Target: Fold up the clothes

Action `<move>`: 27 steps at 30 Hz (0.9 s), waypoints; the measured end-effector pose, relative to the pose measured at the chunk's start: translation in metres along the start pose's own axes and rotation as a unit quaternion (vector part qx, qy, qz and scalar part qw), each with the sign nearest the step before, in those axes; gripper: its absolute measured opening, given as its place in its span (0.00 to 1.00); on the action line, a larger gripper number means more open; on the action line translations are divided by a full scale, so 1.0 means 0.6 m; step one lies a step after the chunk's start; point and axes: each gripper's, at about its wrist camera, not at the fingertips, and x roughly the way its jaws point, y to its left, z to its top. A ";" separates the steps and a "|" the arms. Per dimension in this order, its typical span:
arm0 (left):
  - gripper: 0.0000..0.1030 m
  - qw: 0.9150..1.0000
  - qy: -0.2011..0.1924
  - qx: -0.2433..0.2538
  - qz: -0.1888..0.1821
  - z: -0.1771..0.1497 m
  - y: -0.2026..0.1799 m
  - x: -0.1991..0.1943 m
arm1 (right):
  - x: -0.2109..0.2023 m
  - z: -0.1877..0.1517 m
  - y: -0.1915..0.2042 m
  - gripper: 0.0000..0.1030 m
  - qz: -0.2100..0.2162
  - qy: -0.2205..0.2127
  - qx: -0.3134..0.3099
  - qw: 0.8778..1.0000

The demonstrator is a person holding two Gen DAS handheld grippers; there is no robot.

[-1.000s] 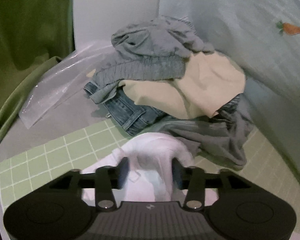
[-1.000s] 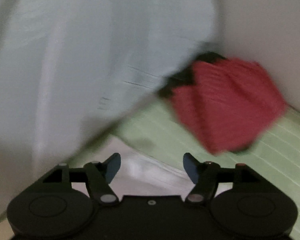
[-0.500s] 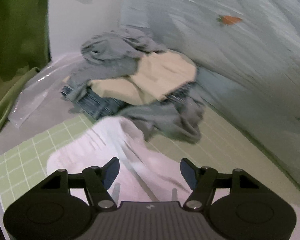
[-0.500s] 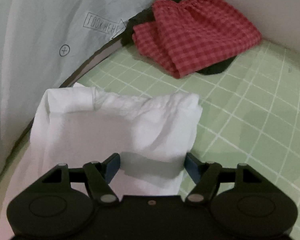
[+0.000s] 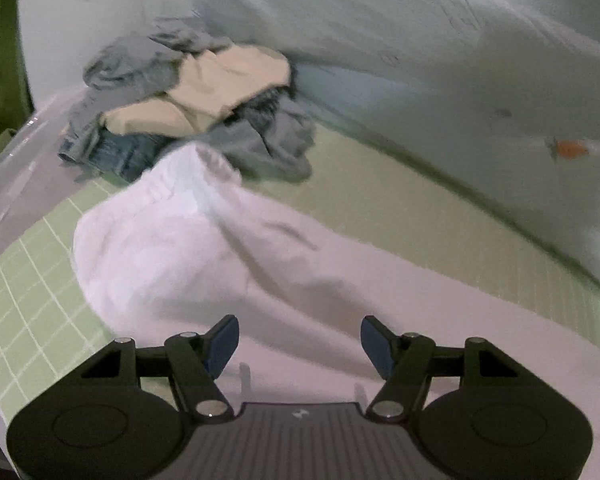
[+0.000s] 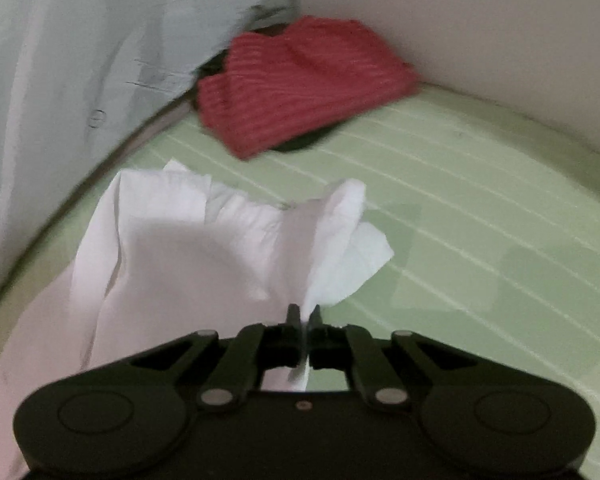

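A white garment [image 5: 204,256] lies spread on the green grid mat [image 5: 24,304] and also shows in the right wrist view [image 6: 180,248]. My left gripper [image 5: 299,340] is open and empty, just above the garment's near part. My right gripper [image 6: 304,316] is shut on the white garment's right edge, which rises as a raised fold above the mat [image 6: 480,208].
A pile of unfolded grey, beige and denim clothes [image 5: 196,108] sits at the far left corner beside a clear plastic bag [image 5: 12,164]. A folded red checked garment [image 6: 300,84] lies on a dark one at the far end. A pale blue sheet [image 5: 460,60] lines the side.
My left gripper let go of the white garment, opened, and swung right. My right gripper came down and shut on the garment's right edge, lifting it.
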 end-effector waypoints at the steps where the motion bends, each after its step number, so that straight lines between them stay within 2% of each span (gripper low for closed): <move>1: 0.66 1.000 0.008 0.008 -0.001 -0.010 -0.006 0.002 | -0.009 -0.005 -0.015 0.03 -0.005 0.005 -0.002 1.000; 3: 0.66 0.999 0.027 0.026 -0.002 -0.030 -0.020 0.010 | -0.022 -0.015 -0.037 0.05 -0.010 0.014 -0.014 1.000; 5: 0.66 0.998 0.047 0.046 -0.004 -0.046 -0.036 0.020 | -0.035 -0.020 -0.037 0.13 -0.021 0.008 -0.056 0.998; 6: 0.66 0.997 0.055 0.058 -0.005 -0.053 -0.046 0.025 | -0.043 -0.020 -0.029 0.27 -0.035 -0.002 -0.090 0.995; 7: 0.66 0.995 0.062 0.074 -0.007 -0.059 -0.058 0.030 | -0.051 -0.021 -0.018 0.48 -0.052 -0.014 -0.126 0.991; 10: 0.69 0.989 0.074 0.124 -0.017 -0.080 -0.099 0.044 | -0.076 -0.024 0.022 0.72 -0.075 -0.071 -0.220 0.970; 12: 0.72 0.984 0.081 0.156 -0.024 -0.091 -0.130 0.056 | -0.084 -0.025 0.052 0.75 -0.054 -0.092 -0.254 0.961; 14: 0.73 0.977 0.088 0.191 -0.027 -0.103 -0.162 0.071 | -0.076 -0.030 0.081 0.77 -0.013 -0.089 -0.274 0.957; 17: 0.76 0.969 0.093 0.229 -0.023 -0.116 -0.199 0.094 | -0.033 -0.053 0.139 0.77 0.047 -0.052 -0.323 0.944; 18: 0.79 0.967 0.093 0.238 -0.021 -0.119 -0.209 0.100 | -0.020 -0.062 0.158 0.76 0.056 -0.042 -0.341 0.937; 21: 0.85 0.968 0.086 0.235 -0.025 -0.115 -0.218 0.111 | 0.017 -0.083 0.210 0.76 0.077 -0.022 -0.392 0.916; 24: 0.85 0.970 0.088 0.223 -0.033 -0.100 -0.219 0.126 | 0.049 -0.090 0.251 0.77 0.092 -0.017 -0.430 0.898; 27: 0.86 0.975 0.080 0.206 -0.032 -0.075 -0.224 0.147 | 0.079 -0.064 0.277 0.79 0.109 -0.013 -0.430 0.896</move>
